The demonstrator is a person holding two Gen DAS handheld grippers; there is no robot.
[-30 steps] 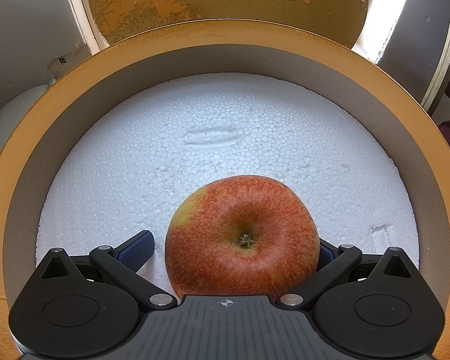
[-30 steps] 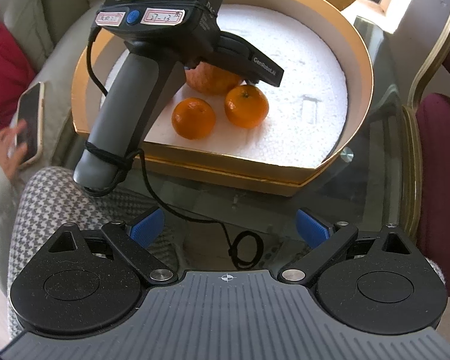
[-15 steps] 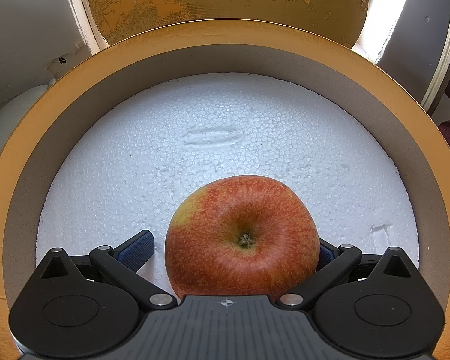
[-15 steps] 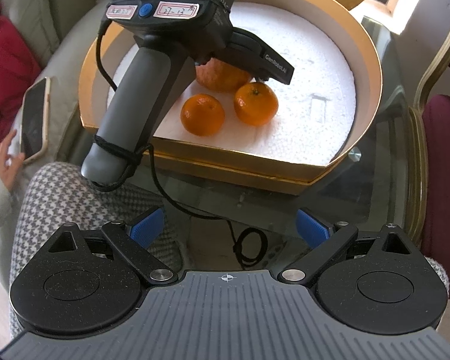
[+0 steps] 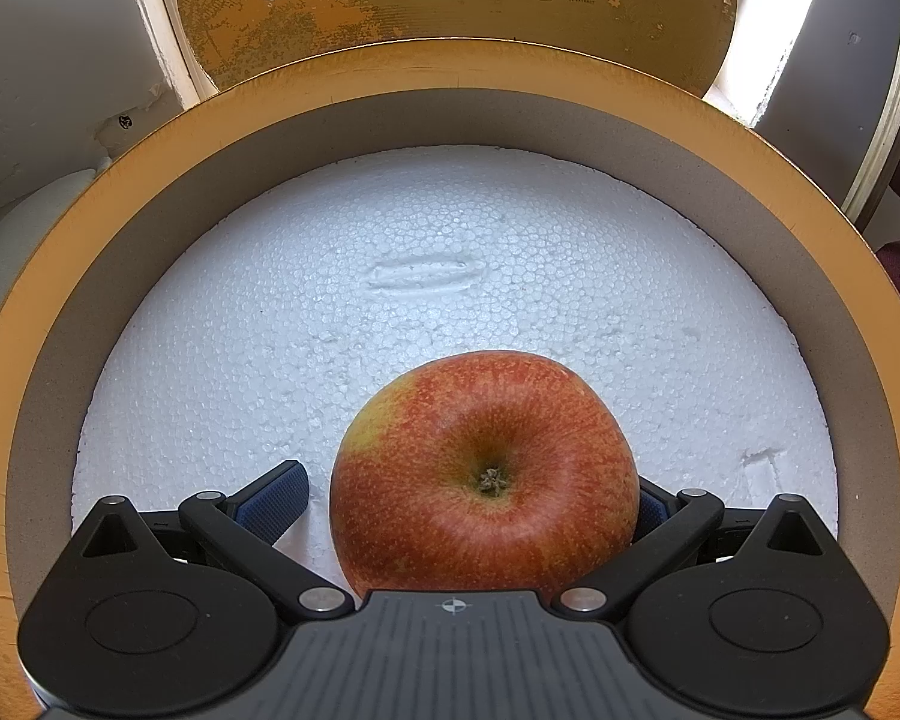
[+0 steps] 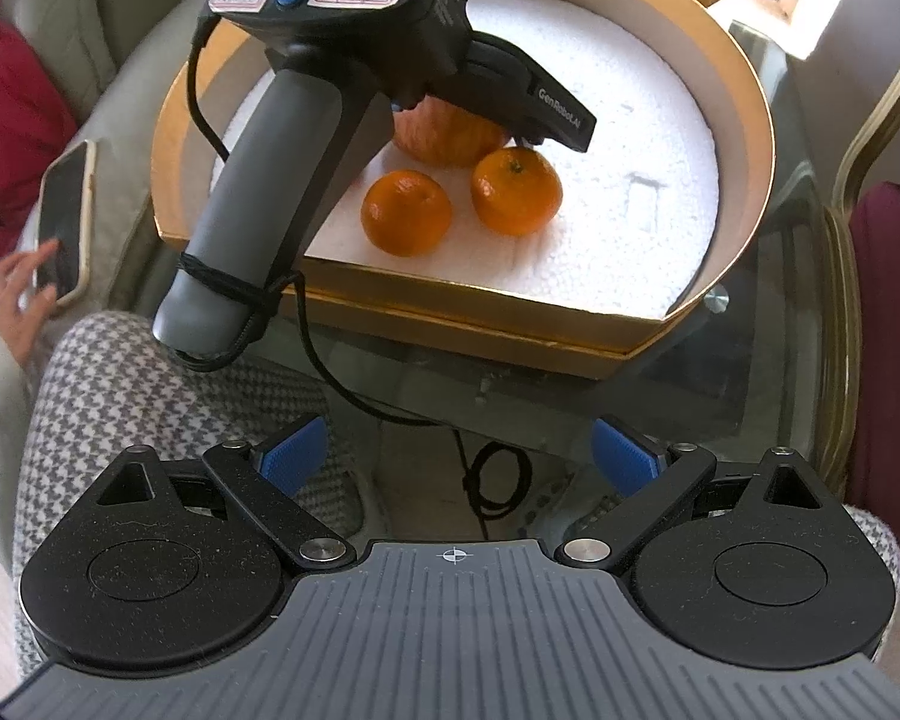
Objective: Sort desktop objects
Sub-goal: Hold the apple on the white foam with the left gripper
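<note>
Red-yellow apple (image 5: pixel 485 474); orange tangerines (image 6: pixel 406 213); gold box (image 5: pixel 6 360); white foam (image 5: pixel 450 228).

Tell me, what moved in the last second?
Only the right gripper moved: it slid closer to the gold box, still open and empty. The left gripper stays around the apple, and both oranges stayed put.
</note>
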